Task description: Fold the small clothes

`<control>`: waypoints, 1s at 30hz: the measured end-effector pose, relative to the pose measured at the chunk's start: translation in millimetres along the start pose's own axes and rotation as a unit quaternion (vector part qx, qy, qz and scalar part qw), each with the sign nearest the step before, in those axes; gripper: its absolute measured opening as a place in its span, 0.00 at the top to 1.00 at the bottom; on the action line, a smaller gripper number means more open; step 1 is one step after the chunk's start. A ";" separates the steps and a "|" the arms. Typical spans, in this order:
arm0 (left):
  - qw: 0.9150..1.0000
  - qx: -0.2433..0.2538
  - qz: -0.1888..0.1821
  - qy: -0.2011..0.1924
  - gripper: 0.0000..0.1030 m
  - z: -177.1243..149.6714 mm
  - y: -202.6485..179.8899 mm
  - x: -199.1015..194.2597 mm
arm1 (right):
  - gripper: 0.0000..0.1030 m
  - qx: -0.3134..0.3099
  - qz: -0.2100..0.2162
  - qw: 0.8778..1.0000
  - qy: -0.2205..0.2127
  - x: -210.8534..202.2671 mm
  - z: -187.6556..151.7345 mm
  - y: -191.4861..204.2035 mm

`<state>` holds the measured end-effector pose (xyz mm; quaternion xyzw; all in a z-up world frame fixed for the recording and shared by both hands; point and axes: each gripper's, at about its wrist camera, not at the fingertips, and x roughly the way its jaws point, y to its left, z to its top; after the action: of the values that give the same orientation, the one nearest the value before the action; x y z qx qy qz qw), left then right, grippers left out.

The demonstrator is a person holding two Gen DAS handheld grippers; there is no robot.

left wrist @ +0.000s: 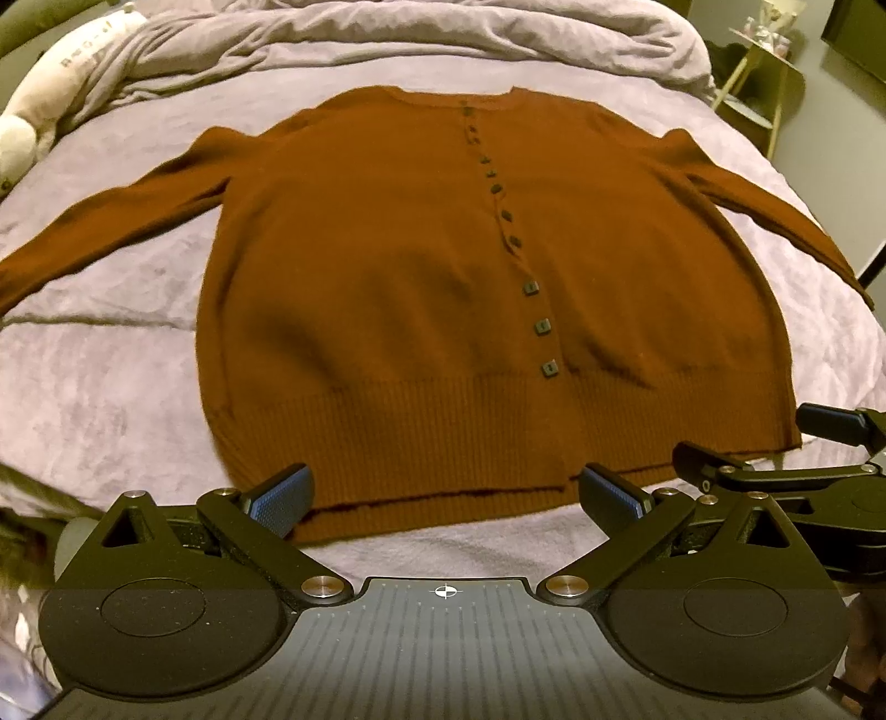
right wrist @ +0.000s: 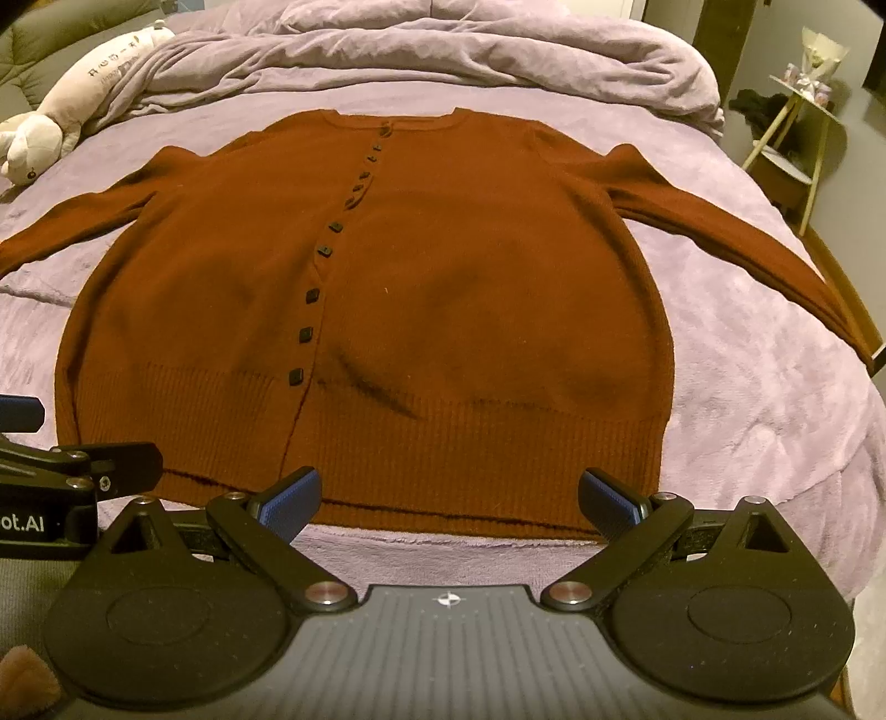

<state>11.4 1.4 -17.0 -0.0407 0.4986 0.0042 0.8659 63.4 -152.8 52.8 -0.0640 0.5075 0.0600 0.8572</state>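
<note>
A rust-brown buttoned cardigan (left wrist: 387, 277) lies flat and face up on the lilac bed cover, sleeves spread to both sides, hem toward me. It also shows in the right wrist view (right wrist: 470, 288). My left gripper (left wrist: 446, 498) is open and empty, hovering just short of the hem, left of the button line. My right gripper (right wrist: 451, 498) is open and empty over the hem, right of the button line. The right gripper also shows at the right edge of the left wrist view (left wrist: 775, 443).
A bunched lilac duvet (right wrist: 443, 50) lies past the collar. A white plush toy (right wrist: 39, 138) lies at the far left. A small side table (right wrist: 797, 133) stands beyond the bed's right edge (right wrist: 853, 443).
</note>
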 end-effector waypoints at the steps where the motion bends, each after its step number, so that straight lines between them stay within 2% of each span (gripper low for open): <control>1: 1.000 0.000 0.000 0.001 0.00 0.3 0.0 0.9 | 0.04 0.000 0.001 1.000 0.001 0.7 -0.1 -0.1; 20: 1.000 0.000 -0.001 0.027 0.00 6.1 -1.1 18.7 | 0.04 0.023 0.031 0.999 0.019 17.2 -2.4 -11.9; 26: 0.999 0.004 -0.005 0.036 0.00 12.3 -1.4 28.4 | 0.04 0.063 0.088 0.994 0.028 27.6 -5.4 -27.8; 28: 1.000 0.007 0.002 0.028 0.00 19.1 -0.8 29.7 | 0.04 0.090 0.117 0.989 0.018 29.5 -2.1 -44.0; 30: 1.000 0.004 0.008 0.016 0.00 29.6 1.3 31.3 | 0.04 0.121 0.123 0.985 -0.012 28.8 5.6 -69.3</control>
<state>52.6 3.9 -29.3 -0.0333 0.5129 0.0086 0.8578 93.6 -219.0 33.5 0.1036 0.5049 0.1038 0.8506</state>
